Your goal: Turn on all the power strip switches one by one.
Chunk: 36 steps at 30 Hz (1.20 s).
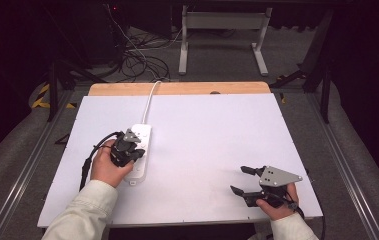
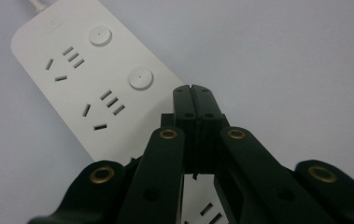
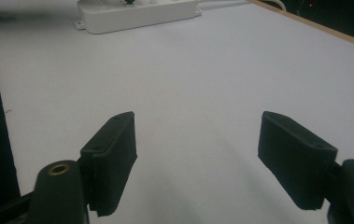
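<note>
At centre left of the high view, the left gripper (image 1: 128,146), jaws pressed together into 1 blunt tip, hovers over the power strip (image 1: 143,136), apparently to press a button (image 2: 140,78). The right gripper (image 1: 243,180), wide apart, idles at lower right.

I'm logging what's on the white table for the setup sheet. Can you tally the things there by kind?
Power strip: 1
Handheld grippers: 2, the left gripper shut over the strip, the right gripper open above bare table
Total: 3
</note>
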Motion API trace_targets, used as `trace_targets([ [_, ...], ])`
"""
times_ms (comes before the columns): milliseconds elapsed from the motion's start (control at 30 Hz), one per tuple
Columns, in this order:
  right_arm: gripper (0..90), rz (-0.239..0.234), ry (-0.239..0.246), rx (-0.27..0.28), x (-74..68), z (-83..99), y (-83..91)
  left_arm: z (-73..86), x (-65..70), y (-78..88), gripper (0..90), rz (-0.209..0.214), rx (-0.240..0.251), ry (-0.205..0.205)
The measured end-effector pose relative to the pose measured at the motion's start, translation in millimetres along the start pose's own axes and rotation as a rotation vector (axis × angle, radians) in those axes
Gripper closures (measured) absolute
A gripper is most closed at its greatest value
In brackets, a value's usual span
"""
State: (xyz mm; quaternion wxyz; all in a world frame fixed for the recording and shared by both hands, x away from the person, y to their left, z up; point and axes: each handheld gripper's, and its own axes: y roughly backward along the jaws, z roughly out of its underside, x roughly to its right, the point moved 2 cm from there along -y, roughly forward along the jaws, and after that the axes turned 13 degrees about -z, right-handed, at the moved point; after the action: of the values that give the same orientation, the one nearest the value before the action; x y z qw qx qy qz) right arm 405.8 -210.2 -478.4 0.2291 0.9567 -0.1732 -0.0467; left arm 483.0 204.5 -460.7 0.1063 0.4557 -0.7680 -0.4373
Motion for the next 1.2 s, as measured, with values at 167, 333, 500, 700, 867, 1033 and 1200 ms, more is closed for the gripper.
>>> trace_targets([
  [167,28.6,-0.001,0.004,-0.002,-0.1,-0.1,0.2,0.2,0.2,0.3,90.0,-0.004,-0.003,-0.002],
  [333,28.7,-0.004,0.005,-0.004,-0.6,-0.1,0.2,2.3,-3.6,-0.1,90.0,-0.009,-0.004,0.013],
  [500,28.8,-0.006,0.003,-0.007,-0.9,-0.2,0.0,2.6,-4.1,-0.7,90.0,-0.006,-0.007,0.017],
  [700,28.8,-0.006,0.006,-0.008,-0.9,-0.1,0.0,3.0,-2.2,-1.7,90.0,-0.019,-0.003,0.02],
  [867,28.8,-0.005,0.005,-0.016,-1.0,0.2,-0.7,1.2,-3.0,-3.2,90.0,-0.019,-0.02,0.017],
  [1033,28.8,-0.008,0.005,-0.016,-0.8,0.5,-1.3,-1.1,2.5,-2.9,90.0,-0.059,-0.031,-0.018],
  [1200,28.8,-0.006,0.007,-0.02,-1.4,0.3,-1.7,1.4,5.1,-2.7,90.0,-0.073,-0.016,-0.015],
])
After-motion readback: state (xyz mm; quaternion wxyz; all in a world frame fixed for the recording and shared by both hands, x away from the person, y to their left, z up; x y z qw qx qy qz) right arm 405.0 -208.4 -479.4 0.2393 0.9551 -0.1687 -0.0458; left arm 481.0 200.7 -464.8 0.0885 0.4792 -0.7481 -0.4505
